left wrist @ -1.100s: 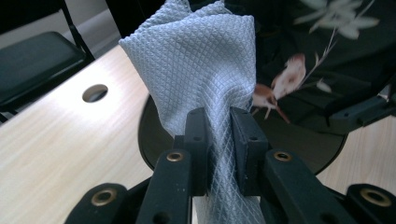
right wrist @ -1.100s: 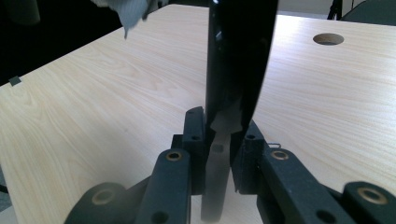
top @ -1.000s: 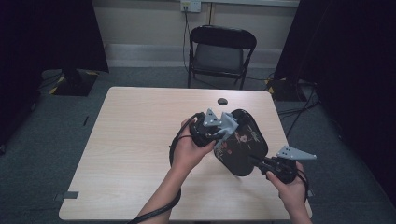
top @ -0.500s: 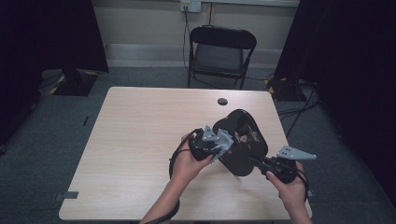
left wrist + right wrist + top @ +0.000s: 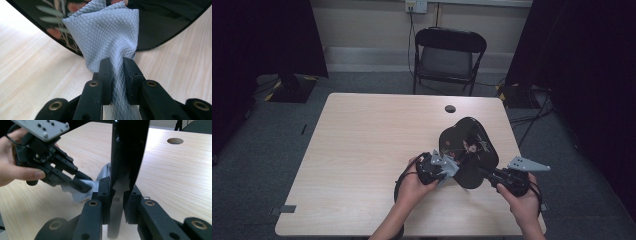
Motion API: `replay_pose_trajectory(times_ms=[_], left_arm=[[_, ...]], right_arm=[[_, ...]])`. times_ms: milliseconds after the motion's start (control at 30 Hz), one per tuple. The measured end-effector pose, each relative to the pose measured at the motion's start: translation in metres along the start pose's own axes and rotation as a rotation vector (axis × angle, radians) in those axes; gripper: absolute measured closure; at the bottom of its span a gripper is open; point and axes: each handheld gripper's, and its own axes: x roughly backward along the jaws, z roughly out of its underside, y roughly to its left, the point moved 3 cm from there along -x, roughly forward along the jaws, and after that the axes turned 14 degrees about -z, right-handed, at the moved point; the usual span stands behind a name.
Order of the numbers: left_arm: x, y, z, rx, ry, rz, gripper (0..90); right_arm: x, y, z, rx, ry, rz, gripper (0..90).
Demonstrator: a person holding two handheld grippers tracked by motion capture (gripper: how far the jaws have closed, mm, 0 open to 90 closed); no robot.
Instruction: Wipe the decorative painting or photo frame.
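Observation:
A glossy black plate (image 5: 468,142) with a leaf and flower pattern is held tilted above the table's right side. My right gripper (image 5: 484,173) is shut on its near rim; in the right gripper view the plate (image 5: 127,150) stands edge-on between the jaws of my right gripper (image 5: 117,188). My left gripper (image 5: 452,170) is shut on a grey waffle-weave cloth (image 5: 105,37), which presses against the plate's (image 5: 165,22) lower left face. The left gripper (image 5: 83,185) and the cloth (image 5: 80,192) also appear at the left of the right gripper view.
The light wooden table (image 5: 362,150) has a round cable hole (image 5: 450,108) near its far edge. A black folding chair (image 5: 449,55) stands behind the table. Dark curtains hang on both sides, and cables lie on the floor at the right.
My left gripper has slid the cloth down the plate's face toward the person, from the upper left part to the lower left rim. The right gripper has kept its hold.

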Motion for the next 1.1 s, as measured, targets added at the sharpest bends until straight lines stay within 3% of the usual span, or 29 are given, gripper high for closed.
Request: replay_pose_trajectory(times_ms=[167, 300, 433, 533, 667, 867, 1100], left_arm=[[-0.007, -0.005, 0.009, -0.039, 0.072, 0.01, 78.1], [-0.006, -0.003, 0.012, -0.014, 0.063, 0.016, 78.1], [0.005, 0.003, 0.006, -0.012, 0.038, 0.006, 78.1], [0.017, 0.009, -0.003, -0.018, 0.006, -0.021, 78.1], [0.039, 0.022, -0.02, 0.014, -0.066, -0.047, 78.1], [0.075, 0.037, -0.054, 0.001, -0.158, -0.089, 78.1], [0.103, 0.036, -0.09, -0.02, -0.254, -0.106, 78.0]], right_arm=[[0.0, 0.001, 0.0, 0.002, 0.001, 0.003, 78.8], [-0.001, 0.0, 0.0, 0.003, 0.0, 0.003, 78.8], [-0.001, 0.0, 0.0, 0.003, 0.001, 0.003, 78.8], [-0.001, 0.0, 0.0, 0.003, -0.001, 0.003, 78.8], [-0.001, 0.0, 0.0, 0.002, -0.002, 0.004, 78.8], [-0.001, 0.0, 0.0, 0.003, -0.003, 0.003, 78.8], [-0.001, 0.0, 0.0, 0.002, -0.002, 0.003, 78.8]])
